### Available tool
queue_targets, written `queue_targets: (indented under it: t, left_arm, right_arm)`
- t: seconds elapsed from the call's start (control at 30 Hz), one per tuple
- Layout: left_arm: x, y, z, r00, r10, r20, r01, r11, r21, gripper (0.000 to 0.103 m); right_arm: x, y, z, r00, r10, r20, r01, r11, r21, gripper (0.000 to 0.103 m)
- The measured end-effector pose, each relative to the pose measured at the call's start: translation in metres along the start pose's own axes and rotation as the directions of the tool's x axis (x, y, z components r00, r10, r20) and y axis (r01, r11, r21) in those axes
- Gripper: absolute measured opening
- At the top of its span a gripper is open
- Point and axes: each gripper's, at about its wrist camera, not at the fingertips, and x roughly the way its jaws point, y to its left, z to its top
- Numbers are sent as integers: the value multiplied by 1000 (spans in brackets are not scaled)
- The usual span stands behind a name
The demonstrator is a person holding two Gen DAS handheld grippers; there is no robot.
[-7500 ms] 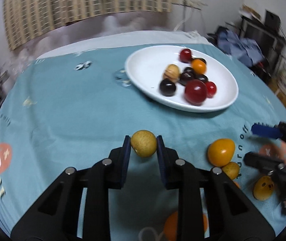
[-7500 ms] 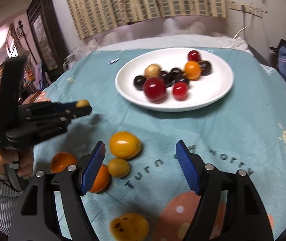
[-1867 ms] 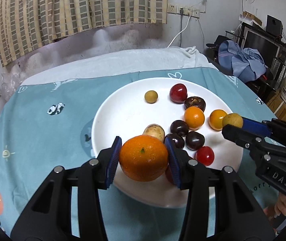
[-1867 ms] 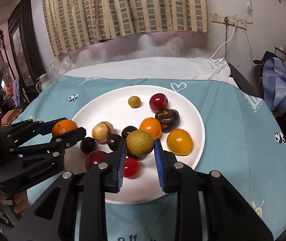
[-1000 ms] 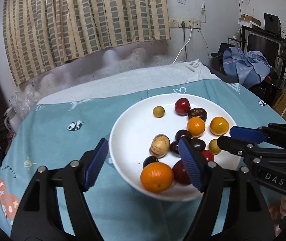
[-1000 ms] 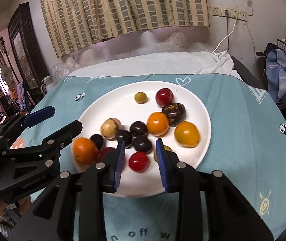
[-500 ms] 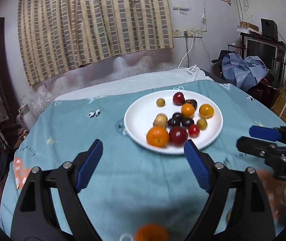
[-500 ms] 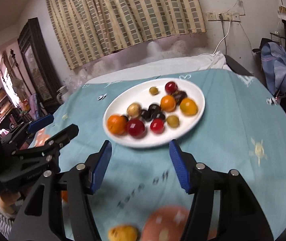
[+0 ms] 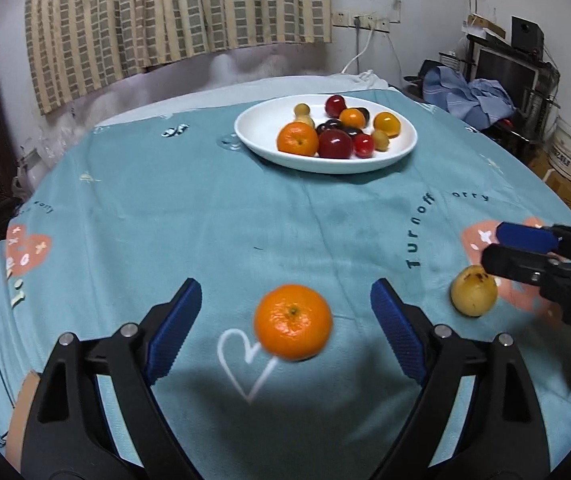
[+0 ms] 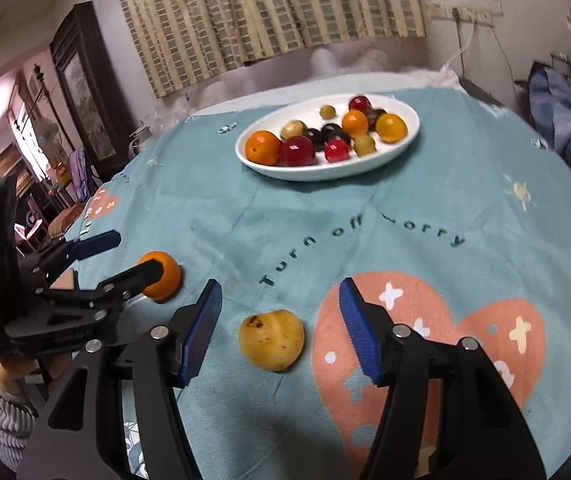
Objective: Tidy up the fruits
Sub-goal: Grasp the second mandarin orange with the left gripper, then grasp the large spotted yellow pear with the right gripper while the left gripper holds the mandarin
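A white oval plate (image 9: 401, 148) far back on the teal-clothed tabletop (image 9: 205, 220) holds a heap of orange, red, dark and yellow-green fruits, while well short of it a mandarin (image 9: 293, 322) and a brown-spotted yellow fruit (image 10: 271, 339) lie apart on the cloth.

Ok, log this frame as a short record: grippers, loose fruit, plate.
left gripper: open, straddling the orange on the cloth
right gripper: open, around the yellow fruit
plate: white, far side, holds an orange plus small red, dark and yellow fruits
loose fruit: two, both still on the cloth
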Motion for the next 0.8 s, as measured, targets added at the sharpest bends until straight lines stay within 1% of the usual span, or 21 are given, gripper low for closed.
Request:
queue_targets:
  t: [0.03,0.13,0.23,0.3,0.33,0.43,0.5,0.53,0.67,0.8]
  left_arm:
    - [2,-1,-1,1000,-11,-12,11,1000,4,88]
    - [8,-1,-2,998,-43,-39,44,999,1,88]
    - [19,5,0,993,-73,-89,71,997,-33,88]
    - [26,8,-1,990,-84,-116,77,995,-60,86]
    - [27,9,0,990,-82,-117,75,995,-66,84]
    - [30,8,0,989,-82,-124,74,995,-64,71]
    - [33,7,0,987,-89,-137,81,995,-63,51]
    - [35,7,0,985,-92,-146,83,994,-67,47]
    - [36,6,-1,985,-85,-150,77,995,-60,47]
    - [35,5,0,985,-93,-148,86,995,-55,47]
  right_arm:
    - [4,-3,0,1000,-2,-23,2,1000,16,61]
    - [8,-4,-2,999,4,-52,-3,1000,24,61]
    - [11,1,-3,997,11,-73,-11,1000,-1,61]
    - [12,3,-4,997,12,-80,-13,1000,-12,61]
    - [12,2,-4,997,11,-81,-12,1000,-11,61]
    - [12,0,-5,996,6,-85,-6,1000,-3,61]
    - [14,0,-6,995,3,-95,-3,1000,-3,61]
    - [14,1,-6,995,1,-99,-2,1000,-5,61]
    - [17,4,-8,992,-15,-122,12,1000,-26,61]
    - [21,11,-11,988,-44,-147,34,997,-73,61]
